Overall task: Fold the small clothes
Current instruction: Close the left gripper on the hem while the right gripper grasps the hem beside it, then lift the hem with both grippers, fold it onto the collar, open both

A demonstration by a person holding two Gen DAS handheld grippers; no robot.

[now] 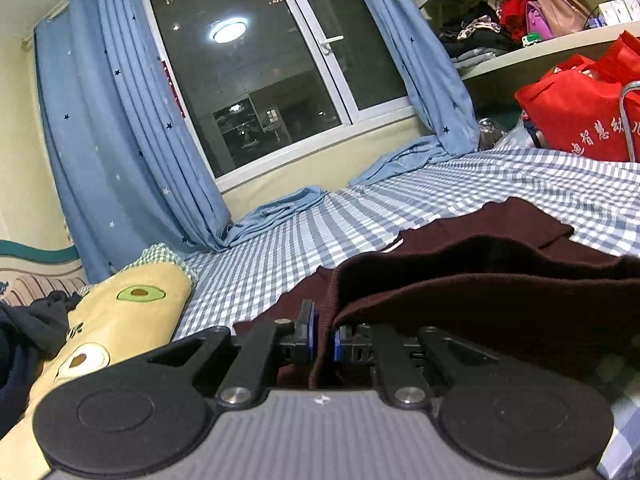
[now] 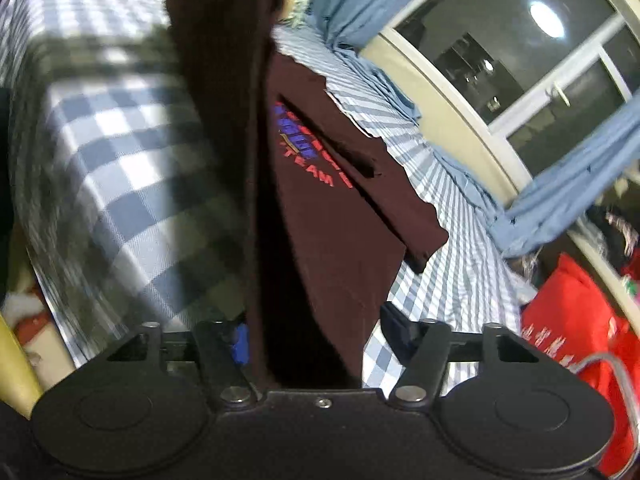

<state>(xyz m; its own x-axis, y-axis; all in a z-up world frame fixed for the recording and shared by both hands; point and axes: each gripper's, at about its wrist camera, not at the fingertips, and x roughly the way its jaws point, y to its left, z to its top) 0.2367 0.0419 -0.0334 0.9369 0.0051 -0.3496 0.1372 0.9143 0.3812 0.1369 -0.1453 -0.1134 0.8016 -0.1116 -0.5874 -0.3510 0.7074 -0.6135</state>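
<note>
The maroon sweatshirt point(image 1: 500, 292) lies spread over the blue-and-white checked bedsheet point(image 1: 280, 248), part flat on the bed and part lifted toward the two tools. The left gripper point(image 1: 325, 340) has its blue pads point(image 1: 312, 334) drawn almost together on a ribbed edge of the garment, so the cloth is pinched tight between them and rises in a fold to the right of the jaws.

From the right wrist view the same sweatshirt point(image 2: 332, 216) runs away from the tool, showing a red and blue printed logo with the word TEAM point(image 2: 310, 152) and a sleeve lying across the chest. The right gripper point(image 2: 316, 336) stands partly open, with a thick fold of the fabric hanging between its jaws. The left-hand blue pad point(image 2: 241, 344) sits against the cloth; the other finger is clear of it, so the cloth is not clamped there.

Blue star-printed curtains point(image 1: 120, 128) frame a dark window point(image 1: 256, 80), their hems pooling on the bed. An avocado-print pillow point(image 1: 120, 320) lies at the left, and a red bag with white lettering point(image 1: 588, 120) stands at the far right below shelves point(image 1: 520, 52) of clothes.
</note>
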